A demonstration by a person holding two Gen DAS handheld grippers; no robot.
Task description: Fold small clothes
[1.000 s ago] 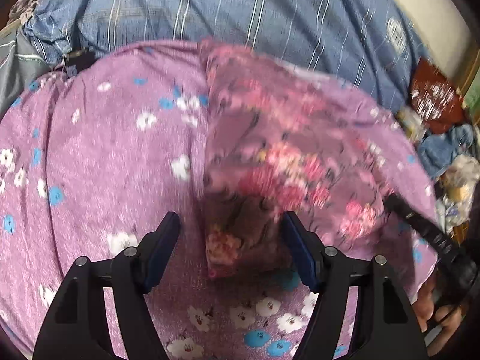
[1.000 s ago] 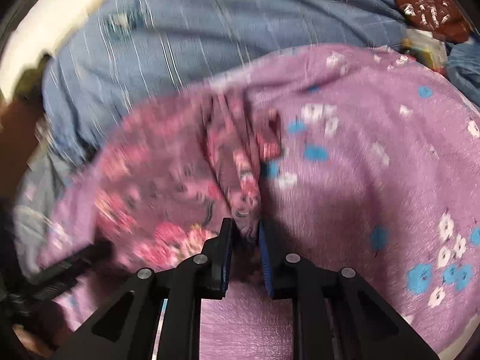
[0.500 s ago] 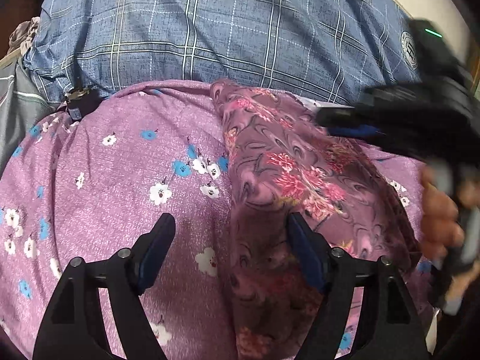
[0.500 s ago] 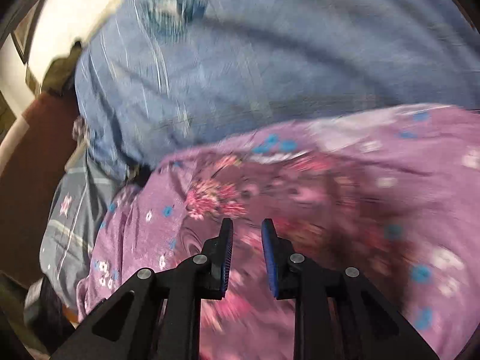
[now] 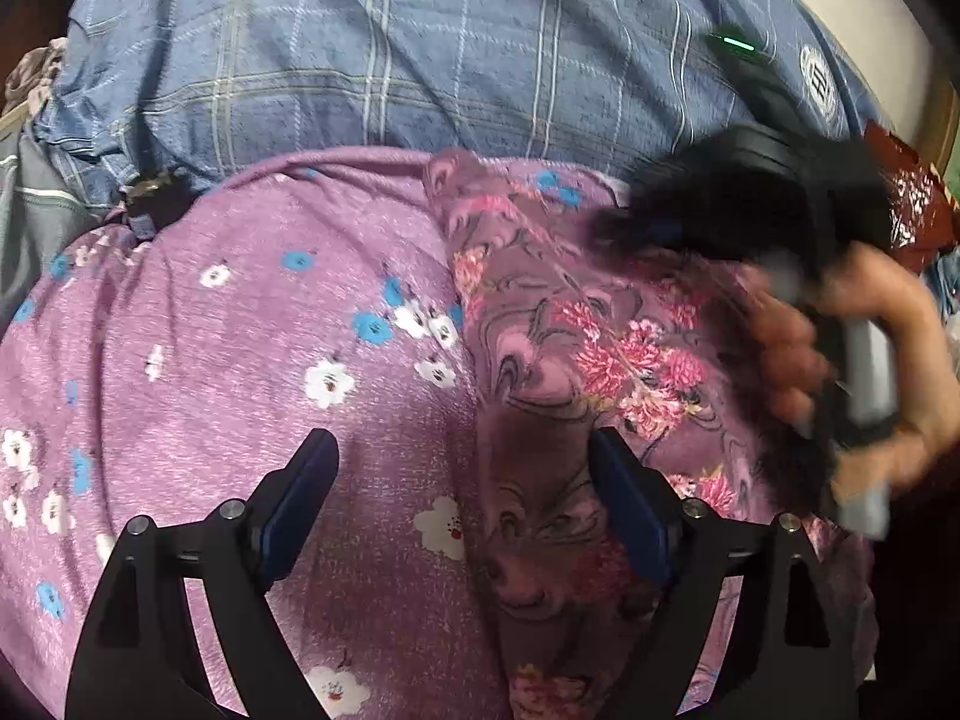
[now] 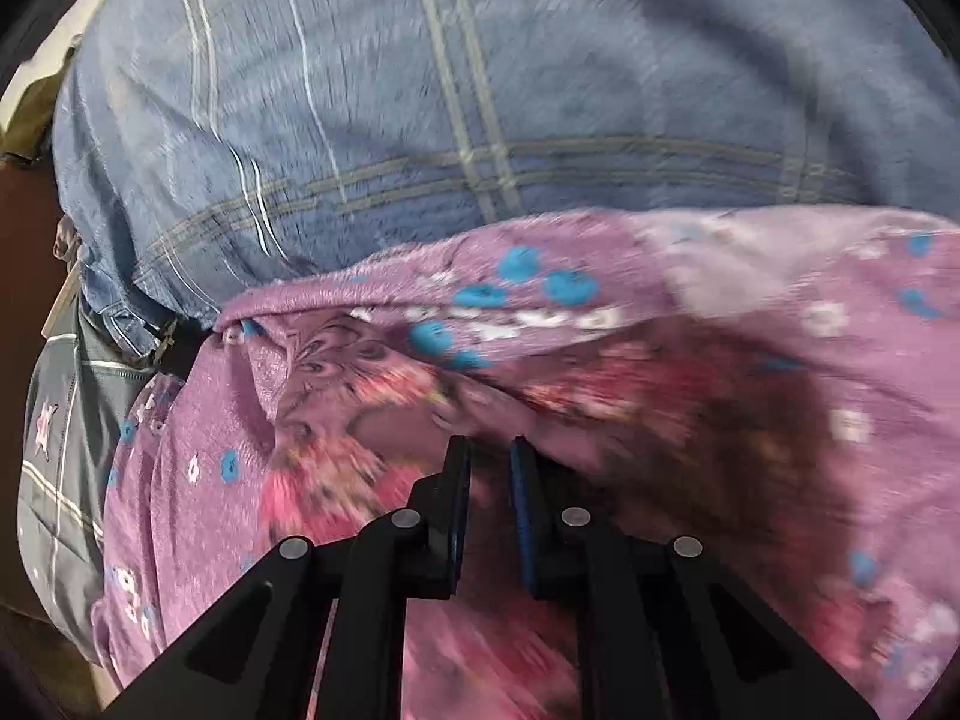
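Note:
A mauve garment with pink flowers [image 5: 576, 360] lies folded lengthwise on a purple cloth with white and blue flowers [image 5: 252, 372]. My left gripper [image 5: 462, 462] is open and empty, low over the garment's near left edge. My right gripper [image 6: 489, 462] is nearly shut with a narrow gap and nothing between the pads; it hovers over the garment's far part [image 6: 360, 384]. In the left wrist view it appears blurred [image 5: 636, 228] above the garment's far right, held by a hand.
A blue plaid blanket [image 5: 390, 60] lies behind the purple cloth. Grey striped fabric [image 6: 60, 480] hangs at the left. A dark red item [image 5: 918, 204] and clutter sit at the far right edge.
My right gripper let go of the garment's fold after carrying it over to the right, then swung across above the garment. My left gripper stayed open and shifted slightly forward.

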